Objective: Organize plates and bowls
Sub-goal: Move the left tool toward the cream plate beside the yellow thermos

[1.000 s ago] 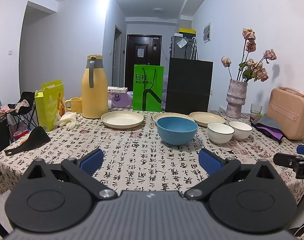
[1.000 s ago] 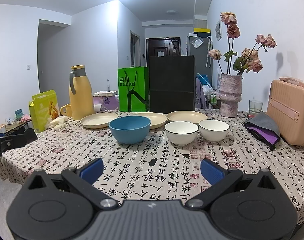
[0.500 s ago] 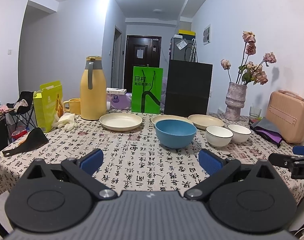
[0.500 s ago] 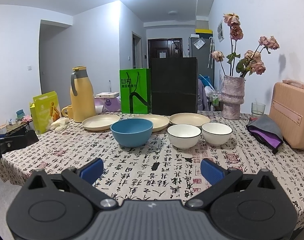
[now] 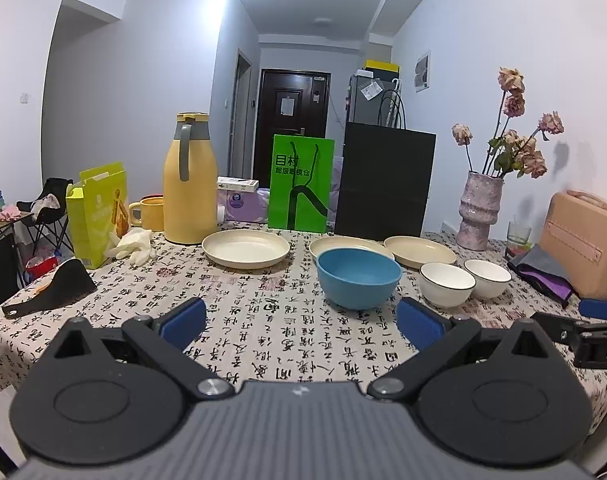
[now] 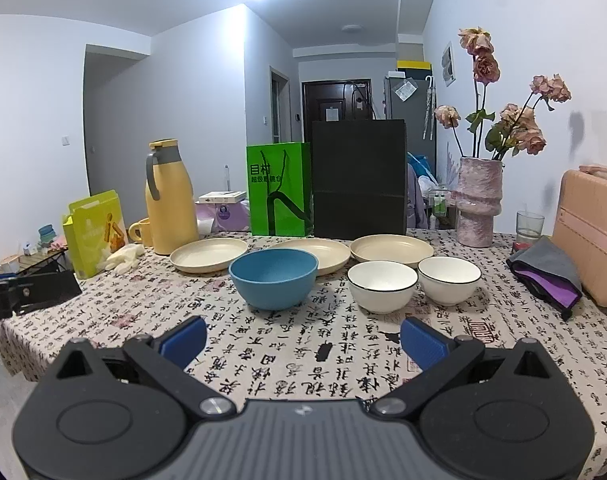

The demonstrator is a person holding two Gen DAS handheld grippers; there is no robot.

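**Both grippers back off, nothing picked up yet**

Since a second ago both cameras have tipped up and drawn slightly away from the dishes; nothing on the counter (image 6: 483, 344) has shifted. Nearest me, my left gripper (image 5: 301, 318) hangs over the front edge with its blue pads wide apart and nothing between them. My right gripper (image 6: 303, 338) is the same: pads spread, holding nothing, aimed between the blue bowl (image 6: 273, 278) and the near white bowl (image 6: 382, 286).

Just past the grippers, the blue bowl stands alone at centre, and I see nothing in it. Beside it the near white bowl almost touches the far white bowl (image 6: 449, 280); both look bare inside. Behind them three cream plates sit in a row: left plate (image 6: 209, 254), middle plate (image 6: 317, 254), partly hidden by the blue bowl, and right plate (image 6: 391, 248). All show bare.

My worries from here: the white bowls sit so close that pinching one rim could knock its neighbour, and smooth glazed rims may slip from the pads. Reaching for the plates means passing over the bowls, so a low approach could clip them. Farther back, the vase (image 6: 479, 200) holds dried flowers, and the flask (image 6: 170, 200) stands left.
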